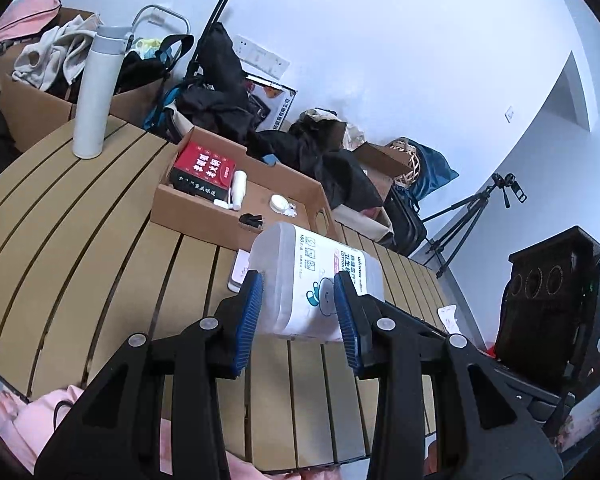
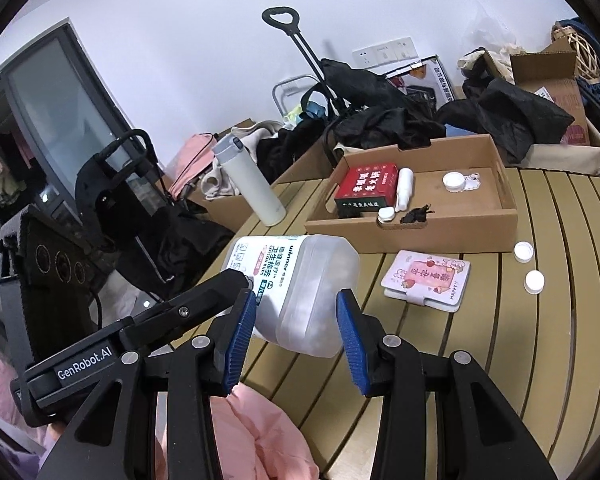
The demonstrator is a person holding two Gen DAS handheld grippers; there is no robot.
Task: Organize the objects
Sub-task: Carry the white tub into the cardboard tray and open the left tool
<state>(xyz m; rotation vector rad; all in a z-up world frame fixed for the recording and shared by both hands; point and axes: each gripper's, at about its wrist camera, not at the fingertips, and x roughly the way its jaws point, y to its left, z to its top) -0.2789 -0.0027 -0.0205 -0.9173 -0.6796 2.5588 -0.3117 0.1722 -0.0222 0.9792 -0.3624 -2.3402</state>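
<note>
A translucent cotton-swab box with a white label is held above the slatted wooden table. My left gripper is shut on its labelled end. My right gripper has its blue pads on both sides of the other end of the box; whether they press it I cannot tell. The left gripper's finger shows at the left of the right wrist view. A cardboard tray behind holds a red and black box, a small white bottle, a white cap and a black clip.
A white thermos stands left of the tray. A pink card pouch and two white caps lie on the table right of the box. Boxes of clothes, bags and a trolley crowd the far side. A black speaker and tripod stand beside the table.
</note>
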